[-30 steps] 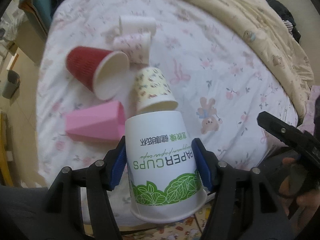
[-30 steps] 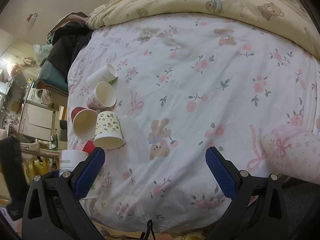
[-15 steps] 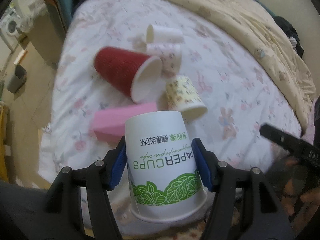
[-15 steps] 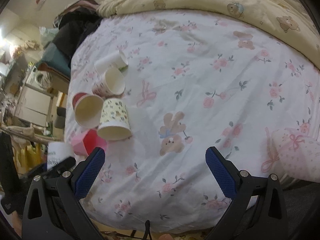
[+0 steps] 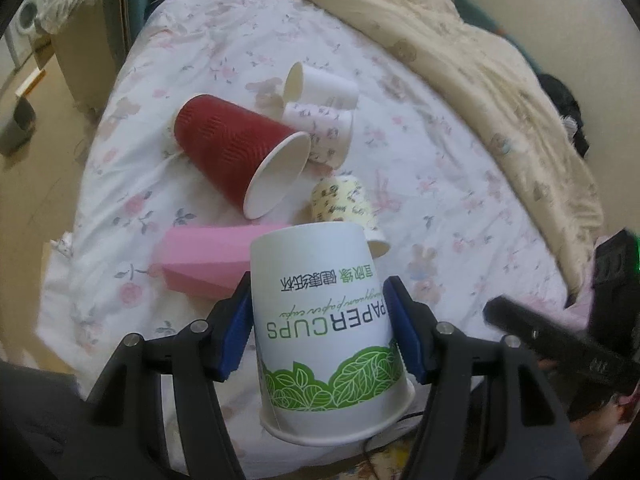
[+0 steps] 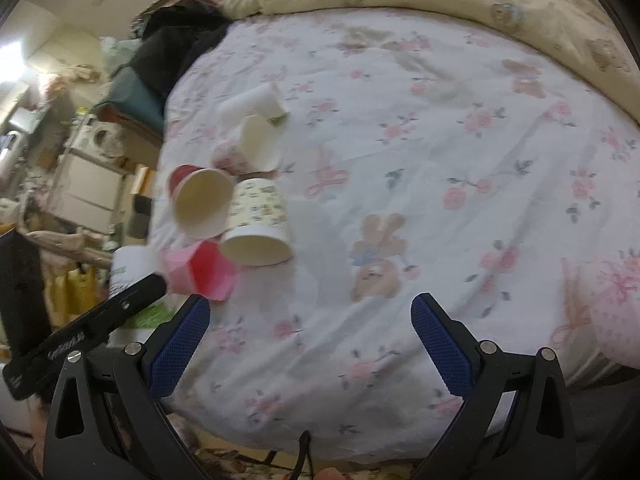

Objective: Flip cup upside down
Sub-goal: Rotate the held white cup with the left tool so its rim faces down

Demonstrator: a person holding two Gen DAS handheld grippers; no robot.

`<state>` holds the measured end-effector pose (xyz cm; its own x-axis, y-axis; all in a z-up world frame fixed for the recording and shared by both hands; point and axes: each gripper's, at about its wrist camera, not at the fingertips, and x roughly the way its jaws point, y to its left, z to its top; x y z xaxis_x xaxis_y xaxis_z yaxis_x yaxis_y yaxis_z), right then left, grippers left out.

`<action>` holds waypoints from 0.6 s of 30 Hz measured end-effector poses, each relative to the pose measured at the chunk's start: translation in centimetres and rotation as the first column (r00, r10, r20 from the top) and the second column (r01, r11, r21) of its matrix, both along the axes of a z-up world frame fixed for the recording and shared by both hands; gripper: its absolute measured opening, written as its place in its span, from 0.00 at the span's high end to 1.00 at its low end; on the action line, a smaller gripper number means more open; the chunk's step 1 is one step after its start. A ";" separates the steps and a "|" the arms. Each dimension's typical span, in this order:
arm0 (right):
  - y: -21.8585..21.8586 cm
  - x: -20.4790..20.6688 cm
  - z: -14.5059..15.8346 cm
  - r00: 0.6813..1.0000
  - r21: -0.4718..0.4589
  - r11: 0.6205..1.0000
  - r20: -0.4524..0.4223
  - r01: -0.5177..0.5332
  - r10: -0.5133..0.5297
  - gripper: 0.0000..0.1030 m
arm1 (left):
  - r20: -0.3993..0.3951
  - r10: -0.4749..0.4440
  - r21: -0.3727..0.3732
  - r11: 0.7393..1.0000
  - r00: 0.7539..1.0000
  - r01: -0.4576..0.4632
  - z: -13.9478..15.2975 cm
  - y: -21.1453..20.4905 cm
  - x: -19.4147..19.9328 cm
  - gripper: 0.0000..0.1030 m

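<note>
1. Clamped between the blue pads (image 5: 236,334) of the left gripper (image 5: 318,330): a white paper cup (image 5: 326,328) with green leaf print, base pointing away from the camera, rim nearest the lens, lettering reading upside down.
2. Pressed on both sides at mid-height, pads flat against the cup wall; jaws narrowed to the cup's width.
3. Held above the near edge of the floral bedsheet (image 5: 432,184).
4. Beyond the white paper cup: a pink cup (image 5: 200,256) on its side just behind, a red ribbed cup (image 5: 232,152) lying with mouth toward the camera, a yellow patterned cup (image 5: 344,200) nearby.
5. Further past the red ribbed cup: two pale cups (image 5: 324,92) lying together.
6. Right gripper (image 6: 310,338) spread wide, nothing between its pads, over the bedsheet's near edge.
</note>
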<state>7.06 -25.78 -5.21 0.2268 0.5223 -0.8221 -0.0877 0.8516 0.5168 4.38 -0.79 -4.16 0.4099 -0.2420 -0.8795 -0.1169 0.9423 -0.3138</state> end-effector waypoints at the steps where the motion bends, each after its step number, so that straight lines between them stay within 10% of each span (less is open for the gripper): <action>1: 0.1 -0.1 0.0 1.000 0.046 0.999 -0.010 -0.010 0.011 0.00 | 0.004 0.001 0.006 1.000 1.000 -0.001 0.1 -0.1 0.0 0.42; 8: 2.6 -0.7 -0.2 0.987 0.236 0.963 -0.063 -0.129 0.148 0.00 | -0.010 0.000 -0.064 0.998 1.000 -0.001 -0.3 -0.1 0.0 0.42; 18: 4.7 -1.2 -0.8 0.971 0.253 0.948 -0.088 -0.195 0.224 0.00 | 0.009 -0.034 -0.128 0.991 0.999 0.034 0.3 -0.7 -0.1 0.44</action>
